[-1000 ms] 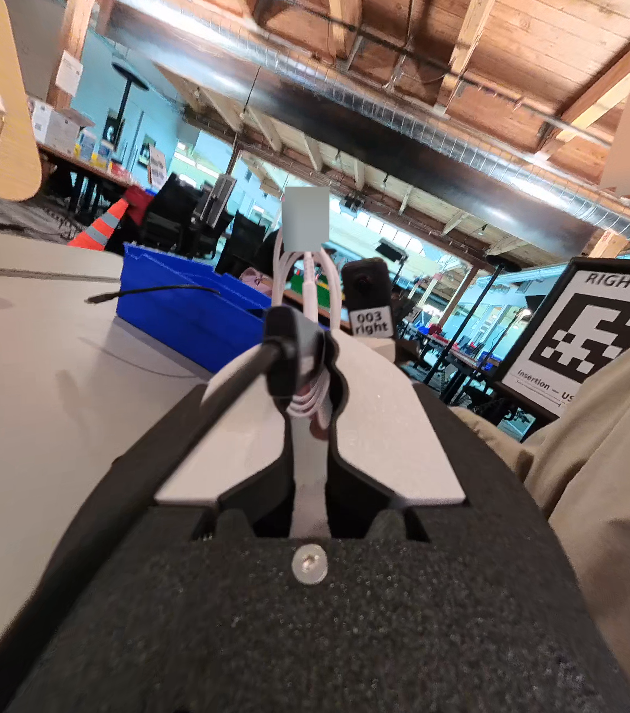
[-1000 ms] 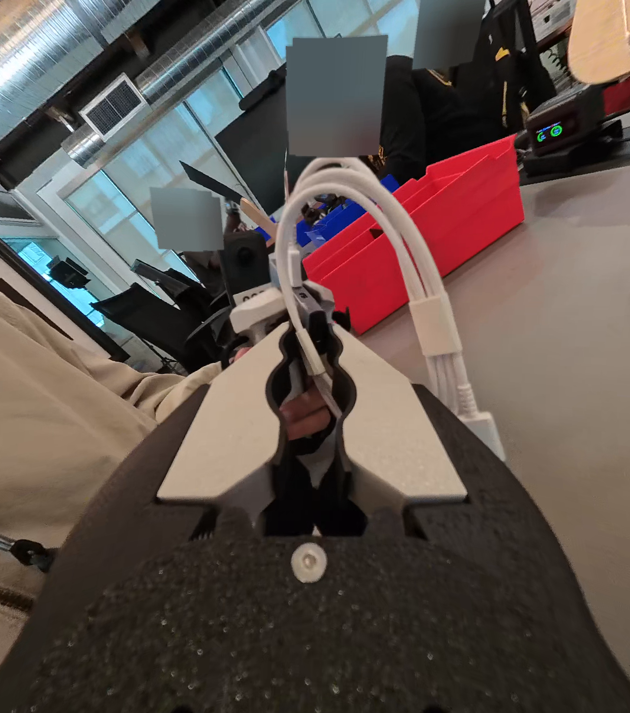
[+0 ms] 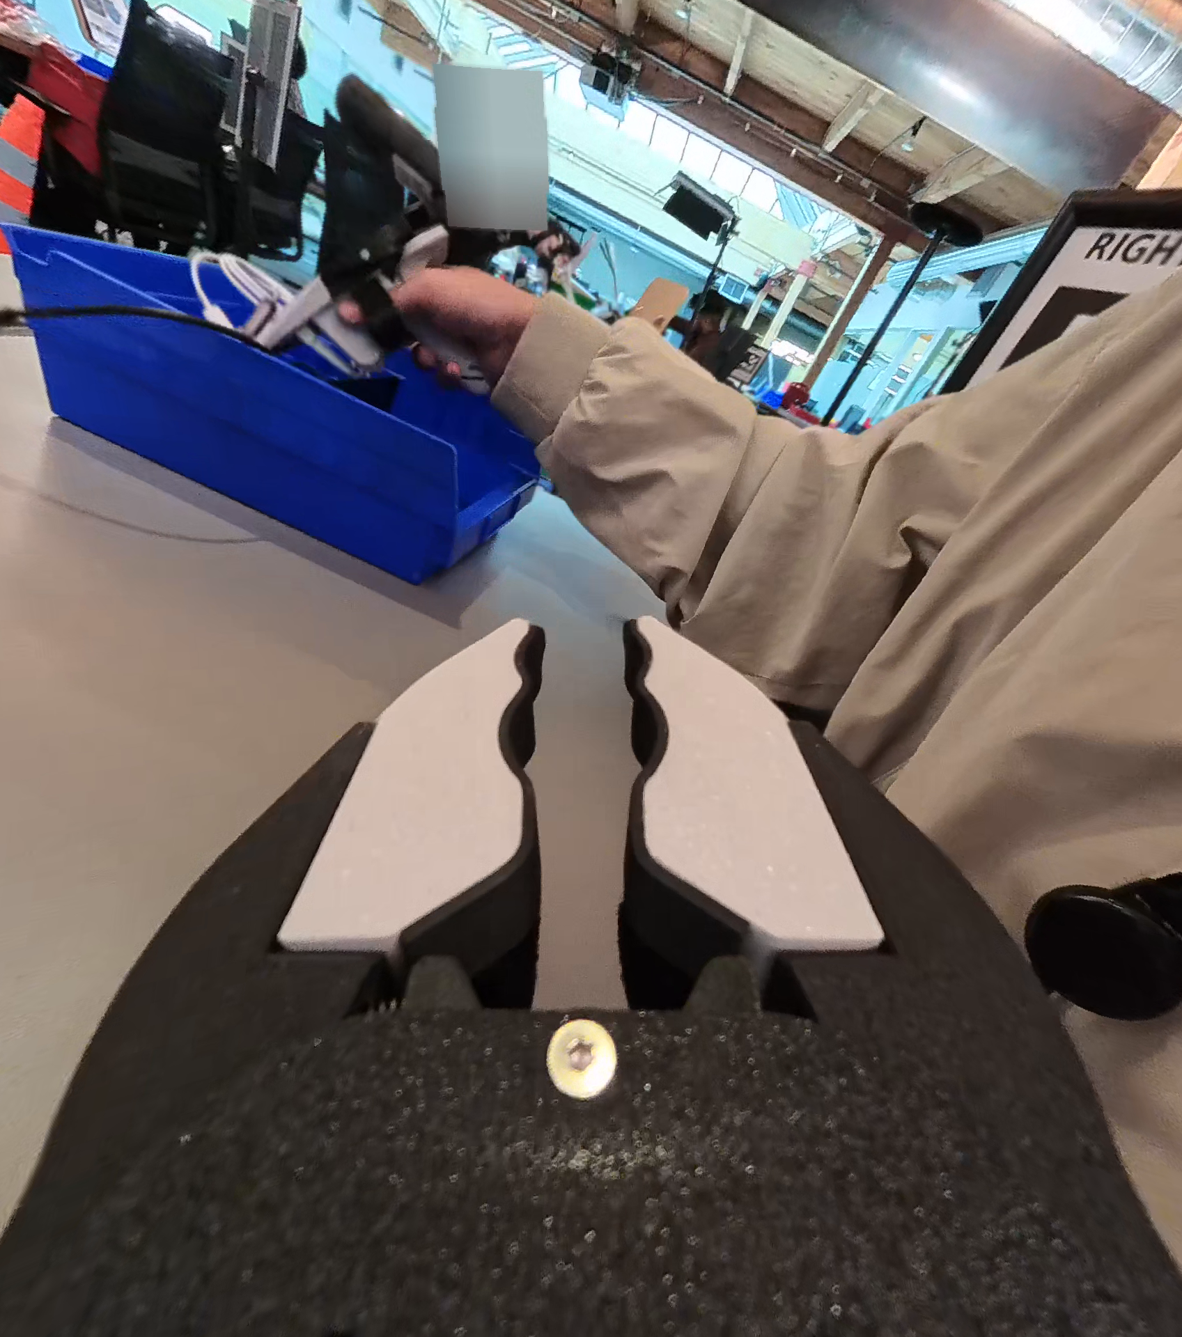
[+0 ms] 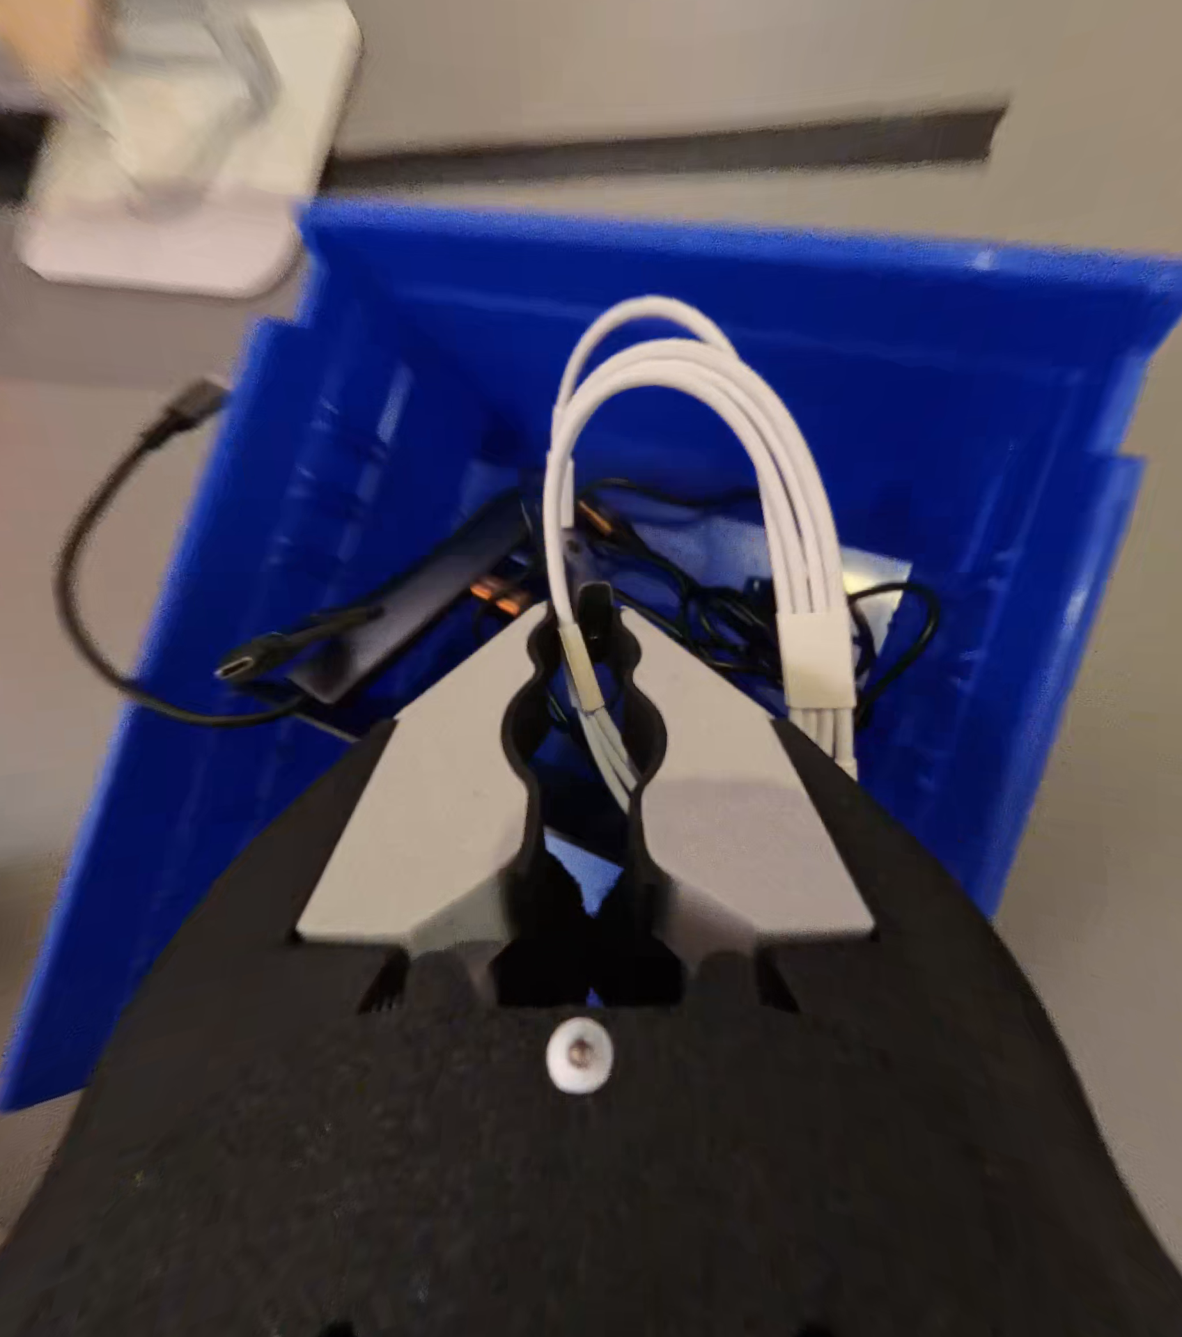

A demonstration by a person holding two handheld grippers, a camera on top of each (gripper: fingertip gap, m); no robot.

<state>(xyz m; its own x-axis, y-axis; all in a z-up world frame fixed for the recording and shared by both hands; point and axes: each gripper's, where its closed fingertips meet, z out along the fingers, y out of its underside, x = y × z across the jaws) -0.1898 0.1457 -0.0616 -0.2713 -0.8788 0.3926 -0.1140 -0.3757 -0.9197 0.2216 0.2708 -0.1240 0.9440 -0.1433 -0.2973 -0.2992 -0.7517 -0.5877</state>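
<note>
Blurring over the blue bin, right gripper clamped on white cable; left gripper fingers apart, empty.

Black, grainy-bodied left tongs and right tongs with pale grey wavy-edged fingers, one silver screw at each base. Beige jacket sleeve, cuffed.

Bright, even daylight from far windows in the left wrist view; soft shadow beside the blue plastic bin on the pale grey surface. Strong wide-angle bending at edges. Right wrist view motion-blurred throughout, worst toward the top left corner.
</note>
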